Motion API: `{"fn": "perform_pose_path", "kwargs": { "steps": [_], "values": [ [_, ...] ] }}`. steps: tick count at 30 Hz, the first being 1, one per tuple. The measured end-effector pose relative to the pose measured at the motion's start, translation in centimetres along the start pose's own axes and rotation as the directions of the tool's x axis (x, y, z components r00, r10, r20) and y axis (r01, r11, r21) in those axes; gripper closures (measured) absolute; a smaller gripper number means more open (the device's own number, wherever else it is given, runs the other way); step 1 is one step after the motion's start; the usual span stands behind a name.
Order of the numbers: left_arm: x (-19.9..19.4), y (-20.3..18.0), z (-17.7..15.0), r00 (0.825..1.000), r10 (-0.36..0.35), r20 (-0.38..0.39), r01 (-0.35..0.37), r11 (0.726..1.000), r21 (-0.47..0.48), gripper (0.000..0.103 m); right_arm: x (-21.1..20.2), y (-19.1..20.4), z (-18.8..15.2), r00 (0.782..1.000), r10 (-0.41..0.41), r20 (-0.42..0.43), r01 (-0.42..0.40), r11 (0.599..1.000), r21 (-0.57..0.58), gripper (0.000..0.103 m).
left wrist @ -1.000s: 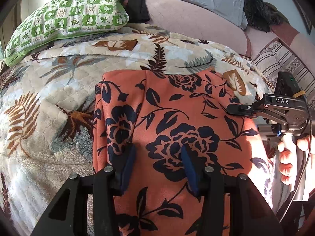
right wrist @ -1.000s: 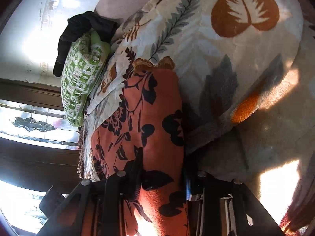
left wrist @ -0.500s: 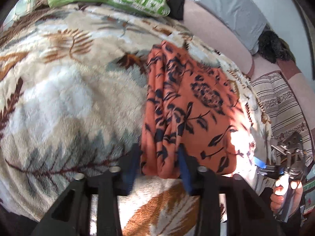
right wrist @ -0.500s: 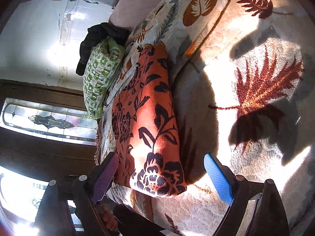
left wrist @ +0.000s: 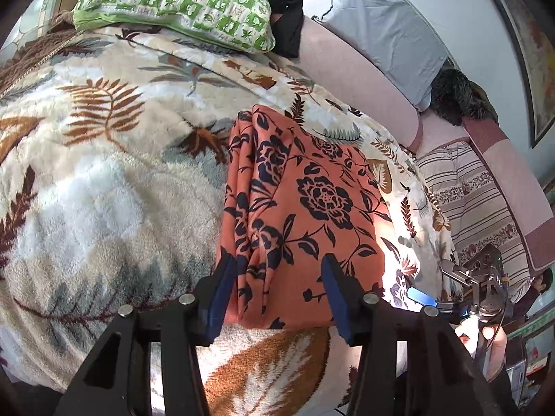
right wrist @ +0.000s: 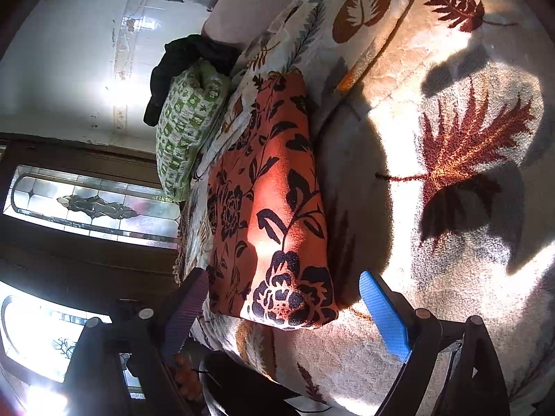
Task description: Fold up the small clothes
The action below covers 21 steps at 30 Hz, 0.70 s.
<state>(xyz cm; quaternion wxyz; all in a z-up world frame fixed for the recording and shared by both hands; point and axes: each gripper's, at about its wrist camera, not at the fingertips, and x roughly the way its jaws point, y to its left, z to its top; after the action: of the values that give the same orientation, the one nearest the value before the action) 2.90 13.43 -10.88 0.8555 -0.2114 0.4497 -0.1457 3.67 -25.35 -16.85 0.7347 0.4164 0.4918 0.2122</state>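
An orange garment with dark blue flowers [left wrist: 305,208] lies folded into a long rectangle on the leaf-patterned fleece blanket [left wrist: 104,190]. It also shows in the right wrist view [right wrist: 274,208]. My left gripper [left wrist: 277,294] is open, its blue pads either side of the garment's near left corner, which is bunched in folds. My right gripper [right wrist: 281,315] is open and empty, just off the garment's near end. It also shows in the left wrist view [left wrist: 451,294], to the right of the garment.
A green and white patterned pillow [left wrist: 180,3] lies at the blanket's far end, with a black cloth [left wrist: 284,14] behind it. A grey pillow [left wrist: 385,31] and a striped cushion [left wrist: 468,201] rest on the pink sofa [left wrist: 353,76].
Both grippers have let go of the garment and opened. They have drawn back from it, and the garment now lies folded on the blanket.
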Motion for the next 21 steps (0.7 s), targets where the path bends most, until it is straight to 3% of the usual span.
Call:
{"fn": "perform_pose_path", "kwargs": {
  "steps": [10, 14, 17, 19, 21],
  "values": [
    [5.8, 0.9, 6.1, 0.998, -0.018, -0.059, 0.018, 1.0, 0.012, 0.039, 3.1, 1.8, 4.4, 1.0, -0.004, -0.03, 0.002, 0.999, -0.053, 0.012],
    [7.5, 2.1, 6.3, 0.995, 0.019, -0.097, -0.019, 1.0, 0.001, 0.039, 4.8, 2.5, 5.8, 0.998, -0.041, -0.047, 0.038, 0.996, -0.081, 0.012],
    [7.7, 2.2, 6.0, 0.995, 0.009, -0.1, -0.008, 1.0, 0.005, 0.038, 5.7, 2.9, 6.5, 0.998, -0.043, -0.044, 0.039, 0.994, -0.102, 0.012],
    [8.4, 2.1, 5.6, 0.991, 0.011, -0.132, -0.009, 1.0, 0.013, 0.029, 6.6, 3.0, 6.9, 0.997, -0.051, -0.053, 0.045, 0.993, -0.109, 0.012],
    [9.5, 2.2, 5.2, 0.987, 0.001, -0.163, 0.0, 1.0, 0.009, 0.027, 8.0, 2.9, 7.2, 0.995, -0.071, -0.068, 0.063, 0.992, -0.11, 0.012]
  ]
}}
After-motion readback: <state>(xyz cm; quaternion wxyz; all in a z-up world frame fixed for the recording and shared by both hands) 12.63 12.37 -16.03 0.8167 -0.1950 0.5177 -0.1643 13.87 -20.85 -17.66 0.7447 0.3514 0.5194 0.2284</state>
